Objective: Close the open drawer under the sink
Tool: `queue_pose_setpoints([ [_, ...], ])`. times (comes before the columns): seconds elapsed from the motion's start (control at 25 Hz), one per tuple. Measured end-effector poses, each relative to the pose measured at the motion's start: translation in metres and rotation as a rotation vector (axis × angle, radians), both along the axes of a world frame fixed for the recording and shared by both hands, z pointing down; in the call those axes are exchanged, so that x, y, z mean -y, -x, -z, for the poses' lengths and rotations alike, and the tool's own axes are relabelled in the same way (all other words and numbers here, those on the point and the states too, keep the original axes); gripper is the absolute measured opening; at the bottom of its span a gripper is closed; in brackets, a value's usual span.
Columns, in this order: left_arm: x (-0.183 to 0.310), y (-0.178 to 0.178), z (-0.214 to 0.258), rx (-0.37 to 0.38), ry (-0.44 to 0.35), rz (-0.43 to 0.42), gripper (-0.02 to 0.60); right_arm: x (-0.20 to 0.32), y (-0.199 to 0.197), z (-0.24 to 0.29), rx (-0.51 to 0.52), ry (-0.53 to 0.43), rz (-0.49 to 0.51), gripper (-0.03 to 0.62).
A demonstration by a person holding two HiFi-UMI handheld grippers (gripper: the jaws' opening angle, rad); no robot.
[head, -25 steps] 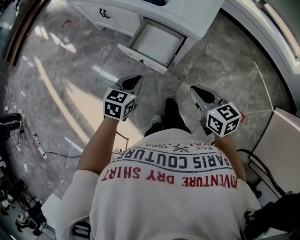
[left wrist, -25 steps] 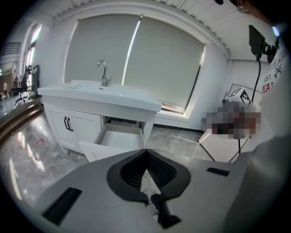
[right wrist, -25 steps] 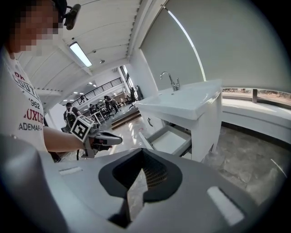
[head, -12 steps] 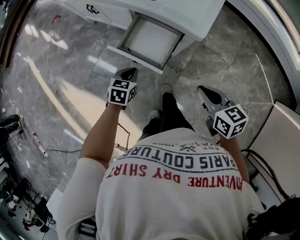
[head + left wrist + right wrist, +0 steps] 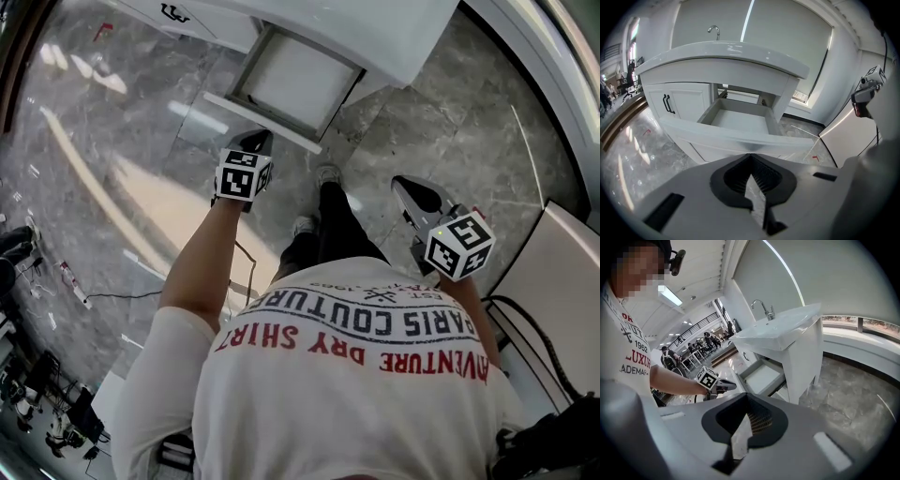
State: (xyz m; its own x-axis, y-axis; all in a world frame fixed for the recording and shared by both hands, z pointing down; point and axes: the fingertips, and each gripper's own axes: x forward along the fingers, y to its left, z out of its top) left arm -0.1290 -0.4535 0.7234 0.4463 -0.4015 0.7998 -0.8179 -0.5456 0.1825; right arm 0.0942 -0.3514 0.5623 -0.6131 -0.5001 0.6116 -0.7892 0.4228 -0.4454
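Observation:
The open white drawer [image 5: 292, 86] sticks out from under the sink vanity [image 5: 375, 33], and it looks empty inside. Its front panel [image 5: 261, 122] faces me. My left gripper [image 5: 260, 140] is shut, holds nothing, and hovers just short of that panel. In the left gripper view the drawer [image 5: 739, 118] fills the middle, its front panel [image 5: 736, 138] close beyond the shut left gripper [image 5: 751, 157]. My right gripper [image 5: 405, 184] is shut and empty, off to the right over the floor. The right gripper view shows the right gripper [image 5: 746, 395], the drawer [image 5: 763, 377] and the left gripper [image 5: 718, 383].
Cabinet doors with black handles [image 5: 669, 104] stand left of the drawer, and a faucet [image 5: 713, 31] rises on the sink top. My feet [image 5: 326, 174] are on the marble floor in front of the vanity. A white panel [image 5: 555, 272] stands at right. Cables [image 5: 80, 286] lie at left.
My left gripper has moved forward toward the drawer's front panel. I have stepped closer to the vanity. The right gripper has stayed roughly where it was.

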Motion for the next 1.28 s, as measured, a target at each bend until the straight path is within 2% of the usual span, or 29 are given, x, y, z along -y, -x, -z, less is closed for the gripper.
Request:
queue_pose_setpoints([
  [0.92, 0.010, -0.004, -0.004, -0.027, -0.007, 0.040, 0.000, -0.004, -0.006, -0.029, -0.006, 0.051, 0.010, 0.002],
  [1.28, 0.042, -0.029, -0.004, -0.028, -0.007, 0.030, 0.000, 0.022, -0.021, -0.040, 0.000, 0.063, -0.007, 0.002],
])
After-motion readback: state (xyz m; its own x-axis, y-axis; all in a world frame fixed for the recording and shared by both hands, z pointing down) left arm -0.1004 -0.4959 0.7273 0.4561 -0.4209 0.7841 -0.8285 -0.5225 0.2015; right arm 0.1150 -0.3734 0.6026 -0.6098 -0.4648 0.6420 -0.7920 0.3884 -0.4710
